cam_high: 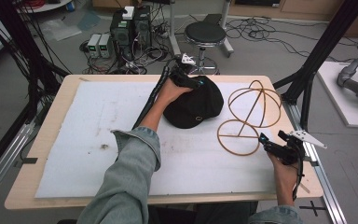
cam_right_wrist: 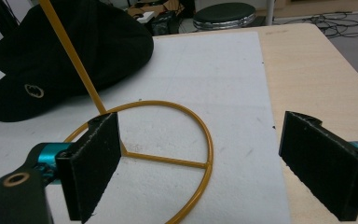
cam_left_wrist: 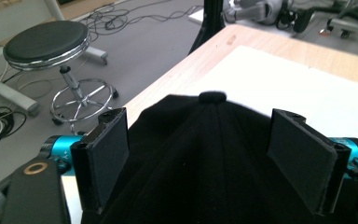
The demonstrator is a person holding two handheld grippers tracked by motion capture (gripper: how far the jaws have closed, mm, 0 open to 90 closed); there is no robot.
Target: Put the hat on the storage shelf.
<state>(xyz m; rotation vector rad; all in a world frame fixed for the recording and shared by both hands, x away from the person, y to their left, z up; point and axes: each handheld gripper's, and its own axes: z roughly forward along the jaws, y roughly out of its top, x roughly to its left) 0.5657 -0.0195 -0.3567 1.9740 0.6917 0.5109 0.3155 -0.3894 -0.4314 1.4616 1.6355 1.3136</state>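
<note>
Tongs, left: jaws spread wide, straddling the crown of the black cap; pads flank the fabric on both sides but do not look pressed into it. High view: left tongs sit at upper centre of the frame, at the far edge of the cap, which lies on the white pad covering the worktop.

Right tongs: jaws spread, nothing between them. They hover over the base ring of the yellow wire hat stand; high view puts the right tongs at lower right, just beside the stand, which is immediately right of the cap.

Judgement: step in hand is gripping the cap's crown, likely to seat it on the stand's dome.
- Close on a good fold of fabric near the top button, not a thin pinch; soft cloth will slip.
- Steady the stand's base ring with the right tongs; light wire will probably skid.

Containers: none seen. Stand dome carries nothing.
</note>
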